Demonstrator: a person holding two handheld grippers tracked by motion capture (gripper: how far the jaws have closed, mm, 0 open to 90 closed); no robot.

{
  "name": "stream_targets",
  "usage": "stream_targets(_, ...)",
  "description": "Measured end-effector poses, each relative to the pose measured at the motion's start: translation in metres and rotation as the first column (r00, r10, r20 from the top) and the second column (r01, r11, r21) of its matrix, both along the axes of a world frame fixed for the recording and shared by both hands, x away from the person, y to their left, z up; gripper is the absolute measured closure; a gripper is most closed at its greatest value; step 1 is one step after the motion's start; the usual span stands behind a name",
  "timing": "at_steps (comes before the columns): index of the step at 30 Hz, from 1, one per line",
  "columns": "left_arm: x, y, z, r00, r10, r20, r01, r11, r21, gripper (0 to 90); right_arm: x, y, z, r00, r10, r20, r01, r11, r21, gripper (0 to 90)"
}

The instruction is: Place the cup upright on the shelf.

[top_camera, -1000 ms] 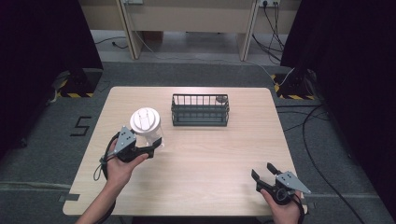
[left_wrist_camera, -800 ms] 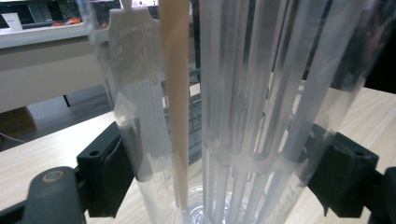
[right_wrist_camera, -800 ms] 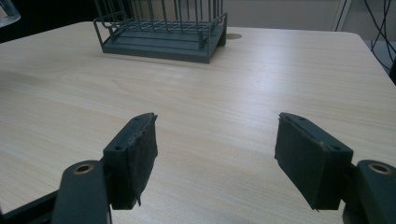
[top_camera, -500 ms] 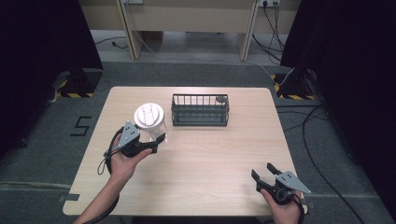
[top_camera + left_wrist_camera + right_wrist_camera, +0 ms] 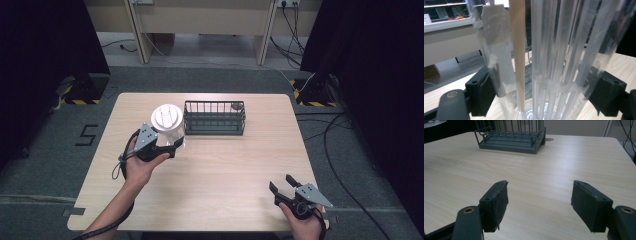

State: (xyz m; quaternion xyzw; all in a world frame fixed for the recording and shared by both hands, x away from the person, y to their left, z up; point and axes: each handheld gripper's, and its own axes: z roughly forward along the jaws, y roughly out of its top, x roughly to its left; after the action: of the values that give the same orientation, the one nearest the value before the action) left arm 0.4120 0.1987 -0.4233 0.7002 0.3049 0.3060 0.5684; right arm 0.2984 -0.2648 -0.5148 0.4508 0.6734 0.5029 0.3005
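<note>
My left gripper point(image 5: 172, 145) is clamped on a clear plastic pitcher with a white lid point(image 5: 167, 120), which stands upright on the left half of the wooden table point(image 5: 225, 170), just to the left of a dark wire basket point(image 5: 215, 118). In the left gripper view the pitcher's transparent wall point(image 5: 554, 62) sits squarely between my two black pads point(image 5: 482, 92), one pressing each side low on the body; I can see vertical ribs and a pale strip inside it, and a printed scale on its left side. From the high view the lid faces up and the pitcher's right edge comes close to the basket's left end; I cannot tell whether they touch.

My right gripper point(image 5: 281, 189) hovers low at the near right corner of the table, well apart from the pitcher and the basket. Its jaws stand wide apart with nothing between them; in the right gripper view point(image 5: 539, 202) only bare wood lies between the pads, and the basket point(image 5: 511, 135) sits farther off toward the far left. A small dark round spot point(image 5: 549, 139) lies on the table just right of the basket.
</note>
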Motion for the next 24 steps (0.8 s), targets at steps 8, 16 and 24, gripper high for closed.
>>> stream_targets(8, 0.007, -0.006, 0.003, 1.0000, -0.004, 0.003, 0.004, 1.0000, -0.002, 17.8, 0.000, 0.000, 0.000, 1.0000, 0.001, 0.000, -0.001, 1.000, 0.002, 30.3)
stream_targets(16, 0.016, -0.017, 0.004, 0.9999, -0.011, 0.003, 0.011, 0.9999, 0.000, 17.8, 0.000, 0.000, 0.000, 1.0000, -0.002, 0.000, 0.002, 1.000, 0.006, 30.3)
stream_targets(24, 0.027, -0.027, 0.007, 0.9999, -0.009, 0.005, 0.009, 1.0000, -0.002, 17.8, 0.000, -0.001, 0.000, 1.0000, -0.004, 0.004, 0.004, 1.000, 0.004, 30.6)
